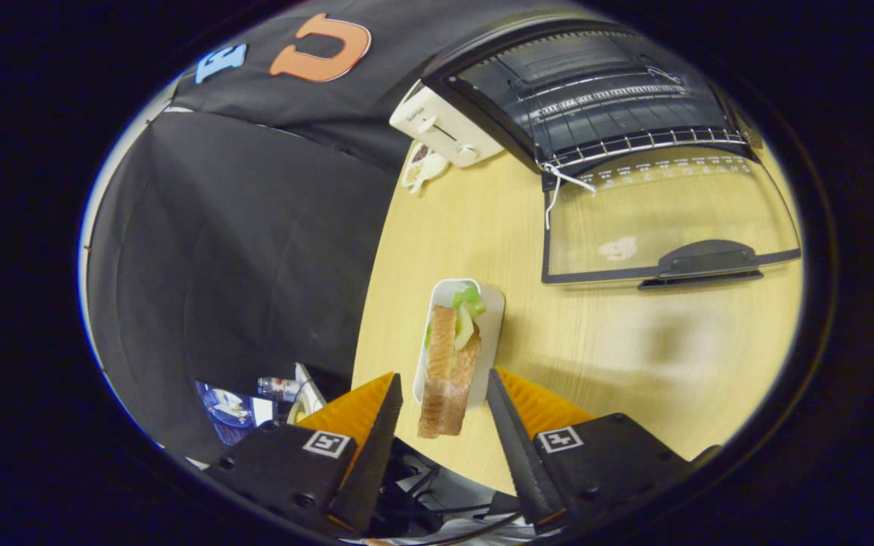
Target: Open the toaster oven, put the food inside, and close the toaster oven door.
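Note:
A sandwich (448,364) with lettuce at its far end lies on a narrow white plate (492,322) on the wooden table. Its near end hangs past the plate. My gripper (441,374) is open, one fingertip on each side of the sandwich's near half, with a gap on both sides. Beyond the plate, to the right, stands the toaster oven (604,83). Its glass door (672,220) is folded down flat onto the table, handle (702,265) towards me. A wire rack (634,140) shows inside the cavity.
A white pop-up toaster (444,125) stands left of the oven, with a small dish (422,168) in front of it. The table's edge (376,258) runs just left of the plate, black cloth beyond it. Bare wood (634,349) lies between the plate and the oven door.

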Motion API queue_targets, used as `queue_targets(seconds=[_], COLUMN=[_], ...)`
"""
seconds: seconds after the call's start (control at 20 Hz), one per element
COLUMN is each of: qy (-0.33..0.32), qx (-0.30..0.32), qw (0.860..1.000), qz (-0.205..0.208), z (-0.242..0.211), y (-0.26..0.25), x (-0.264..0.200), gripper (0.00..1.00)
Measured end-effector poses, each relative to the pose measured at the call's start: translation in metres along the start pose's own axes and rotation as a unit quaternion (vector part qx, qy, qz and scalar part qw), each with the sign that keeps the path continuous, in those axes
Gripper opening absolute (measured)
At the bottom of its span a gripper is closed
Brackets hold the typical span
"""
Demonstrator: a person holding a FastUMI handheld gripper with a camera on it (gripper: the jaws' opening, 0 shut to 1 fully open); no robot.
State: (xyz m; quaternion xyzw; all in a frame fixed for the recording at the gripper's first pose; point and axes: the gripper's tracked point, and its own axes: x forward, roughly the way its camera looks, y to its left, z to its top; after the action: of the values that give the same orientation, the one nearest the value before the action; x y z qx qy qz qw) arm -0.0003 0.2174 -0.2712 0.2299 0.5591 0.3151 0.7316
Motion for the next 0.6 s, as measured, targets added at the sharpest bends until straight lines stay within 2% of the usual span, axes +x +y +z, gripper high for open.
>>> queue_targets(seconds=[0.1,0.25,0.35,0.6], qy=[0.018,0.037,0.037,0.022], qx=[0.016,0.041,0.042,0.018], qw=[1.000,0.998,0.997,0.999], qz=[0.015,0.041,0.044,0.032], z=[-0.001,-0.002,-0.002,-0.004], y=[-0.001,0.001,0.000,0.004], x=[0.009,0.020,0.020,0.015], gripper=[0.64,0.57,0.46,0.39])
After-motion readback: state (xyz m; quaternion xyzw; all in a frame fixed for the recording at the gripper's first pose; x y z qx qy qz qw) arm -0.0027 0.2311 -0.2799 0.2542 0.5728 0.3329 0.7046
